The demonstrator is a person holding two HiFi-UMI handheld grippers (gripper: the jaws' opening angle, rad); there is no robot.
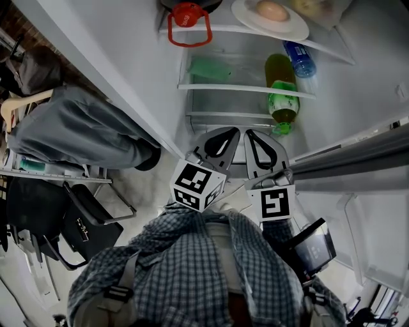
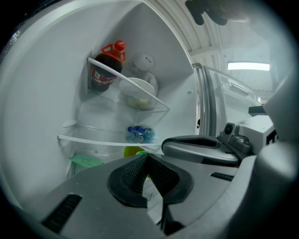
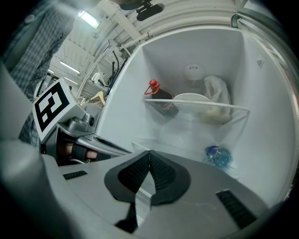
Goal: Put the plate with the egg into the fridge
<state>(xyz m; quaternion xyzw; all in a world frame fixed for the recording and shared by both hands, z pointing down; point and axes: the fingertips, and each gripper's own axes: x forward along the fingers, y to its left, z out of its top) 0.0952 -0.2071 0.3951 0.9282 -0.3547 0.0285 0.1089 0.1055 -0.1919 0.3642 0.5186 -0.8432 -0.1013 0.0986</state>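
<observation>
Left tongs [image 2: 147,156] and right tongs [image 3: 149,153] closed empty, plate [image 1: 289,27] flat on top shelf [image 1: 332,49], egg [image 1: 271,9] seemingly lying crosswise

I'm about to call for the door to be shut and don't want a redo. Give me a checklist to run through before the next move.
1. Plate on the top shelf of the fridge: ok.
2. Egg lying on the plate: ok.
3. Plate behind the shelf's front edge: ok, as far as the head view shows.
4. Left gripper shut with nothing between its jaws: ok.
5. Right gripper shut with nothing between its jaws: ok.
6. Both grippers outside the fridge opening: cannot tell.
</observation>
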